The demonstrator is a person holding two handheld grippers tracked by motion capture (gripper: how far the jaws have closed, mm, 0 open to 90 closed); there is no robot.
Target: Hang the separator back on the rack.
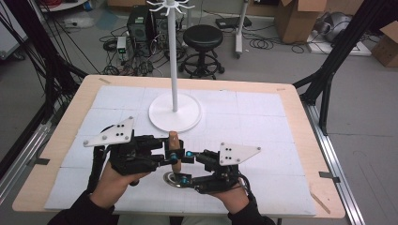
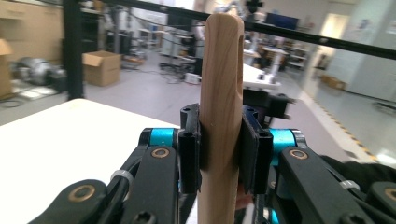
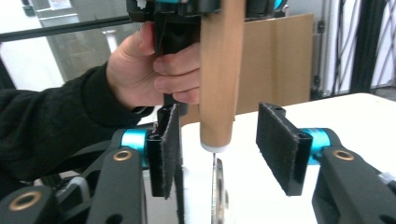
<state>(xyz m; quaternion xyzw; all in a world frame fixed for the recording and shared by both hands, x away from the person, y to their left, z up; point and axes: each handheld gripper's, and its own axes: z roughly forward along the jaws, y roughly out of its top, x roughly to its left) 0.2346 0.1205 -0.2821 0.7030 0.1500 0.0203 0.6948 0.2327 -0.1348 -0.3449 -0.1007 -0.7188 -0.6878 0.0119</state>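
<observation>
We hold the left hand-held gripper clamped shut, the right hand-held gripper parted, facing it.

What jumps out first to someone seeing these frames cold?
The upright wooden handle near the table's front centre, clamped by the left gripper; a metal part hangs below it. The right gripper has its pads apart on either side of the handle's lower end, not touching it. Behind them, a tall white stand rises from a round base at mid-table.
</observation>
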